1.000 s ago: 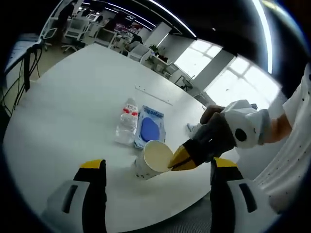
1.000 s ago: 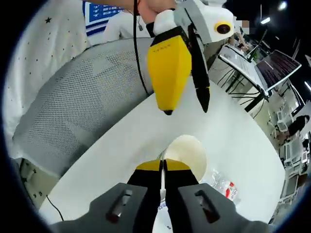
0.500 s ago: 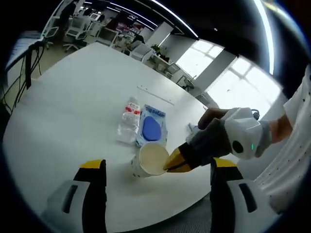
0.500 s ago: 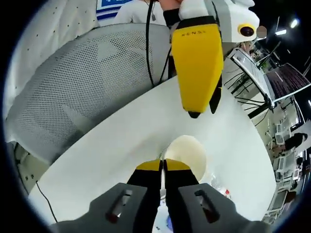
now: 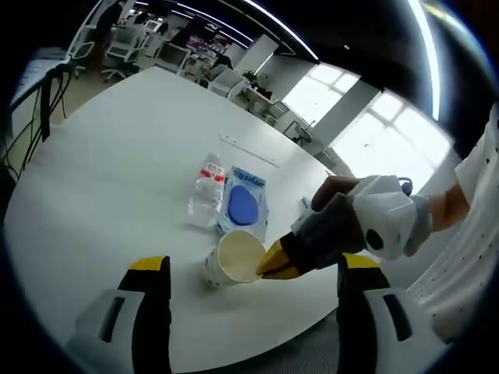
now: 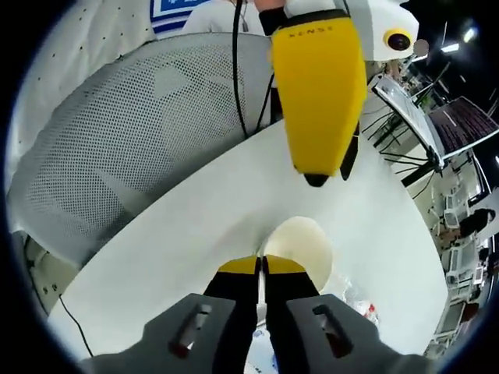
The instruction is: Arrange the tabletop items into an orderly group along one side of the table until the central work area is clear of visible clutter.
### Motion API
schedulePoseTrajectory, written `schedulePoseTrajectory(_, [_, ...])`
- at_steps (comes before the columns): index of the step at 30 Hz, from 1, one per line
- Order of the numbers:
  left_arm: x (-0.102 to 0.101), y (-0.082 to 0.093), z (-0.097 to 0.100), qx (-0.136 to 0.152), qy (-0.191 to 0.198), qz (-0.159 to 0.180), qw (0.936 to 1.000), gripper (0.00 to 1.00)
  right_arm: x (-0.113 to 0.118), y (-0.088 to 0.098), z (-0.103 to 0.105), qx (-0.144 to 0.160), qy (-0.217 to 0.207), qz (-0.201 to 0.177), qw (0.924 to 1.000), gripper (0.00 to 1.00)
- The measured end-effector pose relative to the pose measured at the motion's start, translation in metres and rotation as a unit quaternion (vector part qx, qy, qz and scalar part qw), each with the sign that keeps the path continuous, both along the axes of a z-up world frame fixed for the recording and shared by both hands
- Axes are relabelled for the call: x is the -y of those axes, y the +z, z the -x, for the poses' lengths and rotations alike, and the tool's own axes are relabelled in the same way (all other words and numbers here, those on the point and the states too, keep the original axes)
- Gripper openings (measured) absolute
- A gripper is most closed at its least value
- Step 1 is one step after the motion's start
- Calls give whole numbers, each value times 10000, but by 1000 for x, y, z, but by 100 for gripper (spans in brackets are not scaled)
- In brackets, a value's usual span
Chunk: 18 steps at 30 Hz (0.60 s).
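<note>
A cream paper cup (image 5: pixel 234 258) hangs tilted just over the white table (image 5: pixel 101 187), its mouth turned toward me. The right gripper (image 5: pixel 270 263), held by a hand, is shut on the cup's rim. My left gripper (image 5: pixel 254 262) stands wide open in front of the cup, touching nothing. In the right gripper view the right gripper (image 6: pixel 261 267) pinches the near rim of the cup (image 6: pixel 304 243), and the left gripper (image 6: pixel 330 165) hovers above it. Behind the cup lie a clear water bottle (image 5: pixel 207 192) and a blue packet (image 5: pixel 243 204), side by side.
A grey mesh chair (image 6: pixel 132 132) stands close against the table's near edge (image 6: pixel 156 226). The water bottle (image 6: pixel 357 300) lies just beyond the cup. Office desks and chairs (image 5: pixel 125 47) stand far behind the table. A thin strip (image 5: pixel 245 152) lies farther back on it.
The right gripper has carried the cup a little to the left and nearer the table's front edge. The left gripper stays open and about where it was.
</note>
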<state>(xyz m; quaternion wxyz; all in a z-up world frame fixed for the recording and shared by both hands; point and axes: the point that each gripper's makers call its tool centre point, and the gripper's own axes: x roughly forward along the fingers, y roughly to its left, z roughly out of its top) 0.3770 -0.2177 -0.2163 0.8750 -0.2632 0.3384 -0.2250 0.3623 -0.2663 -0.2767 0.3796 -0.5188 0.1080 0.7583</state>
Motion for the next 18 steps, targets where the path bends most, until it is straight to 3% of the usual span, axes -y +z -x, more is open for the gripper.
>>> schedulePoseTrajectory(18, [2, 0, 0, -1, -1, -19, 10000, 90, 1, 3, -2, -108, -301, -40, 9995, 16])
